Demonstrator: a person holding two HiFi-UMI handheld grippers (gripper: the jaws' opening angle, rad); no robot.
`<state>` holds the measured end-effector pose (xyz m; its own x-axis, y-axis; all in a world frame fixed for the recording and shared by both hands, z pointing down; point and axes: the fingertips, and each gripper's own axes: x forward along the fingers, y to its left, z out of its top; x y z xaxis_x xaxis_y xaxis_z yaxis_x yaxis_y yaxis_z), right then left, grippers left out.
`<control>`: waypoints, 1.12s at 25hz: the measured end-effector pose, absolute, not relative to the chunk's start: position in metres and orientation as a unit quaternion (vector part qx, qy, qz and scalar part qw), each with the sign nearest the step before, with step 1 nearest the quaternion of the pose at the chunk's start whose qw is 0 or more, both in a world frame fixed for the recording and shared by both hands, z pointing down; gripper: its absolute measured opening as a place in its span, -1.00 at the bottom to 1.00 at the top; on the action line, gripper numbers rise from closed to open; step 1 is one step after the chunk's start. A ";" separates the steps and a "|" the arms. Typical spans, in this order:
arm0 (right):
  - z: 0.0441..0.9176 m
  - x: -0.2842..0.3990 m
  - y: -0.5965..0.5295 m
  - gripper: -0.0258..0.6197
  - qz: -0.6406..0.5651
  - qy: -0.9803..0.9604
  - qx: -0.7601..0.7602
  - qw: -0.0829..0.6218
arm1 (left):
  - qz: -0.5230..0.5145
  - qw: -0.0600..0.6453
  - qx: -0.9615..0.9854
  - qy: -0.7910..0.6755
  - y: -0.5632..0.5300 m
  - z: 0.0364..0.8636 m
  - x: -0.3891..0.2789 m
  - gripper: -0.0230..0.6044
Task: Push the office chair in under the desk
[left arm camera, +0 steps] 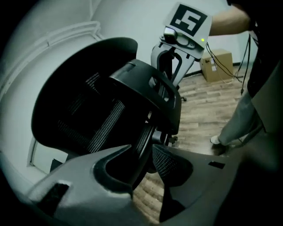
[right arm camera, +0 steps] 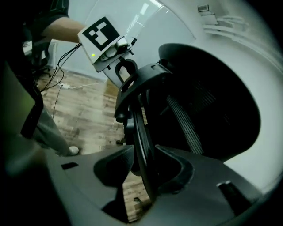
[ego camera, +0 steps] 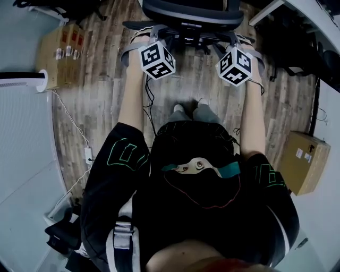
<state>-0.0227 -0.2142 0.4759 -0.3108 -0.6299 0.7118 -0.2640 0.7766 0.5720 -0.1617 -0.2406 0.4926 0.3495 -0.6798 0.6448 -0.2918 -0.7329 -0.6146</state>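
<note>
The black mesh office chair (ego camera: 191, 16) stands in front of me at the top of the head view, on a wood floor. My left gripper (ego camera: 142, 40) and right gripper (ego camera: 240, 41) reach to the two sides of its backrest. In the left gripper view the backrest's rim (left arm camera: 140, 145) runs between the jaws of the left gripper (left arm camera: 143, 156), with gaps beside it, so it is open. In the right gripper view the rim (right arm camera: 142, 145) likewise stands between the spread jaws of the right gripper (right arm camera: 143, 161). A white desk edge (ego camera: 276, 9) shows at the upper right.
One cardboard box (ego camera: 61, 53) sits at the left and another (ego camera: 303, 162) at the right. A power strip with white cables (ego camera: 88, 155) lies on the floor at the left. My feet (ego camera: 194, 111) stand just behind the chair's base.
</note>
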 end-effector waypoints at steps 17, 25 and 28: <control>0.502 -0.030 -0.232 -0.48 -0.157 -0.772 0.268 0.554 | -0.516 0.237 -0.796 0.212 -0.256 0.518 -0.153 -0.42; 0.504 -0.020 -0.270 -0.47 -0.153 -0.769 0.284 0.552 | -0.529 0.245 -0.781 0.224 -0.298 0.524 -0.148 -0.42; 0.504 -0.020 -0.285 -0.46 -0.153 -0.769 0.287 0.551 | -0.531 0.244 -0.780 0.223 -0.314 0.526 -0.149 -0.42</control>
<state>-0.0202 -0.2850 0.5043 -0.2287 -0.6102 0.7585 -0.2731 0.7881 0.5517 -0.1488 -0.3138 0.5256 0.3363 -0.6074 0.7197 -0.0893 -0.7813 -0.6177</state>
